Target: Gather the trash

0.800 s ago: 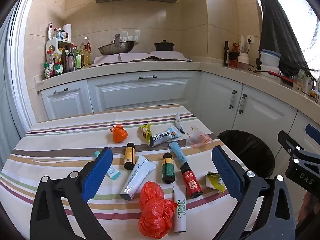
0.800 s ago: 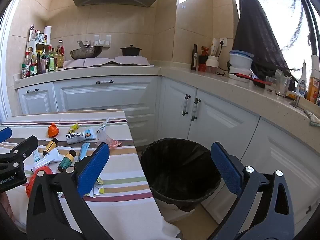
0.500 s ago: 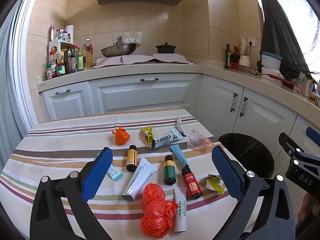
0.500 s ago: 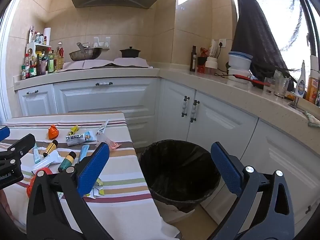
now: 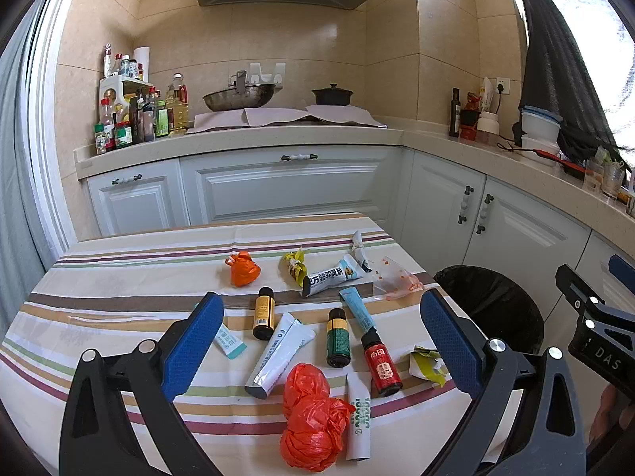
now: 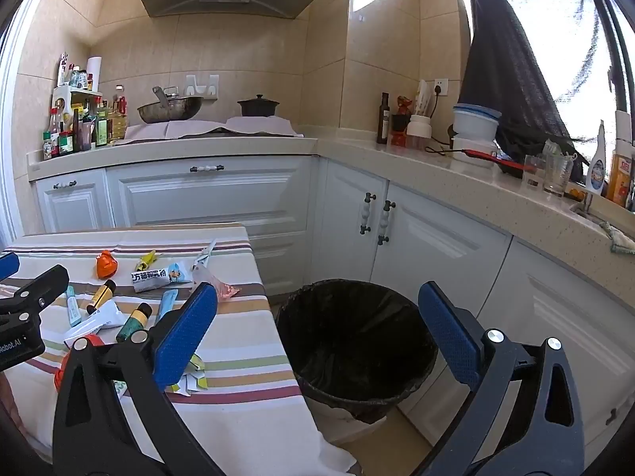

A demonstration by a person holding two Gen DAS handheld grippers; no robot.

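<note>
Choosing first trash: both grippers spread wide, empty.
Left gripper point(image 5: 317, 341) should close on the red bag point(image 5: 311, 416) at six o'clock, probably soft; bin point(image 6: 357, 341) waits below right gripper point(image 6: 313, 333).

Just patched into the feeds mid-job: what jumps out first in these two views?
The striped table strewn with litter: a big crumpled red plastic bag at its near edge, with tubes and small bottles behind it. Right of the table, on the floor, stands a black-lined trash bin. Both the left gripper and right gripper hover open, holding nothing.
</note>
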